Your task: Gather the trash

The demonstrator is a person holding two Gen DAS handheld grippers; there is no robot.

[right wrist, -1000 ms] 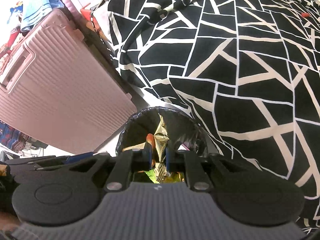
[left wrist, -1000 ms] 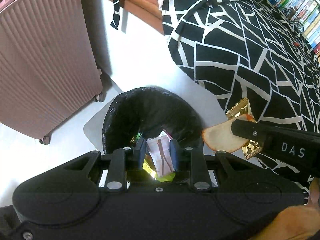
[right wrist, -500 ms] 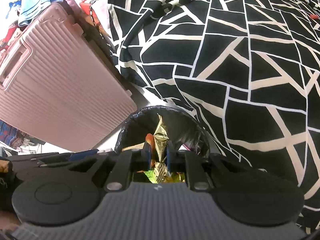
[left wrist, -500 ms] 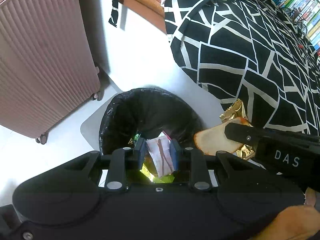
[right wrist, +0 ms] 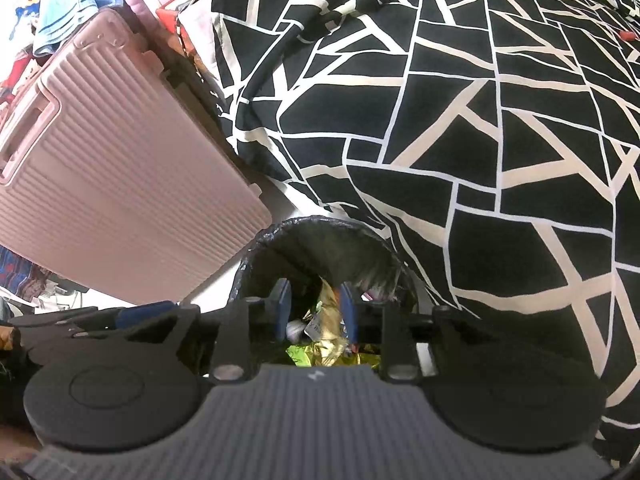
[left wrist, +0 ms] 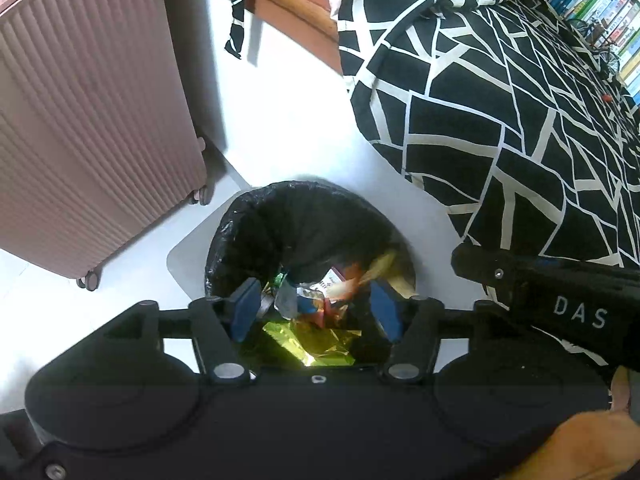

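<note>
A bin with a black liner [left wrist: 304,216] stands on the white floor between a suitcase and a bed. It holds several wrappers, among them a gold-green foil [left wrist: 316,344]. My left gripper [left wrist: 316,308] hangs open over the bin mouth with nothing between its blue pads. A white and red wrapper [left wrist: 320,300] lies loose below it. My right gripper [right wrist: 314,306] is open above the same bin [right wrist: 320,228]. A gold wrapper [right wrist: 330,312] shows blurred between its pads, no longer pinched. The right gripper's black body [left wrist: 560,300] enters the left wrist view from the right.
A ribbed pink suitcase [left wrist: 80,120] on wheels stands left of the bin, seen also as the suitcase [right wrist: 120,180]. A bed with a black and white quilt [left wrist: 520,120] is close on the right. Books [left wrist: 608,12] line the far right.
Both grippers opened over the bin. The white wrapper left the left jaws and dropped in. The gold wrapper and orange-edged piece slipped from the right jaws.
</note>
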